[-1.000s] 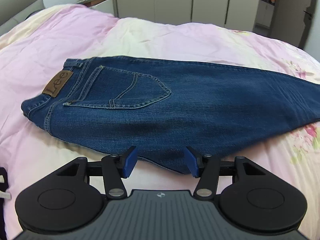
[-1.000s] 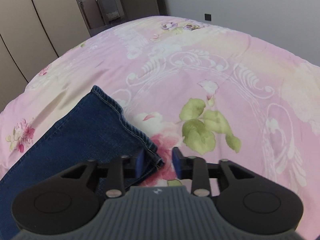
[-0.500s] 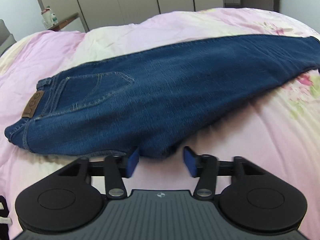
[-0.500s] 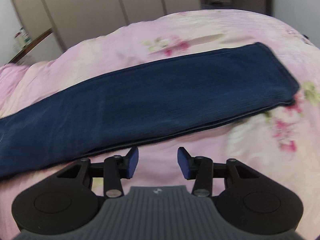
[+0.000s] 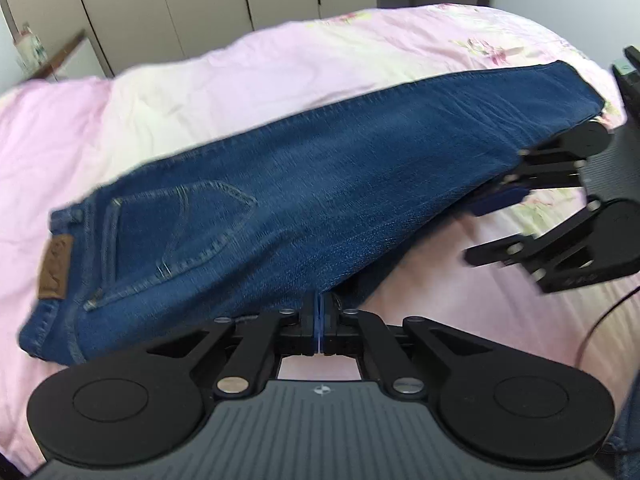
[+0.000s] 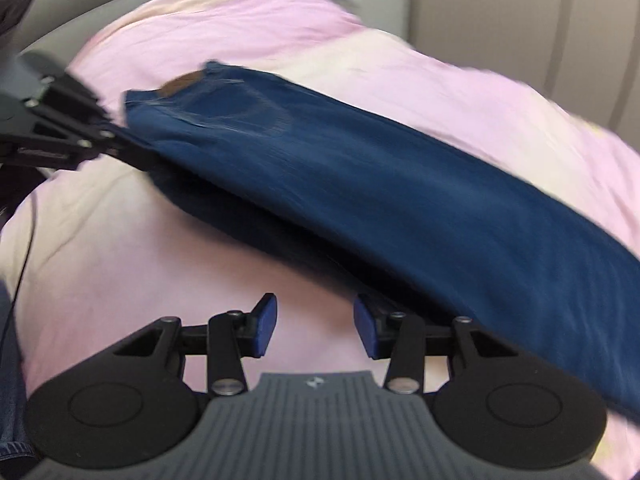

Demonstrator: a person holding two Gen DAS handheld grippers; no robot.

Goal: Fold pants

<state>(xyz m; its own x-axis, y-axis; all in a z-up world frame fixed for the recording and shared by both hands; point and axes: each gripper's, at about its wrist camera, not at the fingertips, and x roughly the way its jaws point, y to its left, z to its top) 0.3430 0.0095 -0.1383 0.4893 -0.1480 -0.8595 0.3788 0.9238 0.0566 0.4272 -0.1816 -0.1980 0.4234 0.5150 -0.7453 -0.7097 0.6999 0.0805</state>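
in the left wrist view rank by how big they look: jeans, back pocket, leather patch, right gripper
1. jeans
2. back pocket and right gripper: look similar, and the gripper is partly cut off, so unranked
3. leather patch

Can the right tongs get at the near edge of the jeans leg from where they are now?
Probably yes. The right tongs stand open just before the near edge of the jeans, with only bare pink quilt between the fingers. The left tongs grip farther along.
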